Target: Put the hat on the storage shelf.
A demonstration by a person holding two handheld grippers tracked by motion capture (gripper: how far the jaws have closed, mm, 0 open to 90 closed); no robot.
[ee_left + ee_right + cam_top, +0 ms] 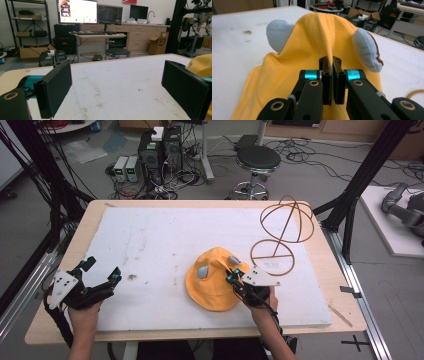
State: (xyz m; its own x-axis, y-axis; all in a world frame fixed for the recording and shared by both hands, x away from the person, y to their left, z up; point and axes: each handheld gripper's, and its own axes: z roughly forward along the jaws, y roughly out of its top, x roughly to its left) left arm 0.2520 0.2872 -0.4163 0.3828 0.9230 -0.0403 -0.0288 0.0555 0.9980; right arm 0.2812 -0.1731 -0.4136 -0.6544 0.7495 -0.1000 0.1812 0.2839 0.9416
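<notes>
Two grippers: both over white mat (pixel 165 235)
right gripper (pixel 332 62): jaws clamped on a pinched fold of yellow hat (pixel 312 50)
left gripper (pixel 117 82): jaws wide apart, nothing between
hat: on mat, right of centre, two grey ears (pixel 277 32) showing
wire stand (pixel 285 227): behind hat, apart from it
left gripper spot: mat's near left edge, well apart from hat

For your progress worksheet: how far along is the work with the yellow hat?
Done: the right claw has shut on a fold of the yellow hat. In hand: the hat, lying on the white mat. Left: probably setting it on the wire stand; the left claw waits open.
</notes>
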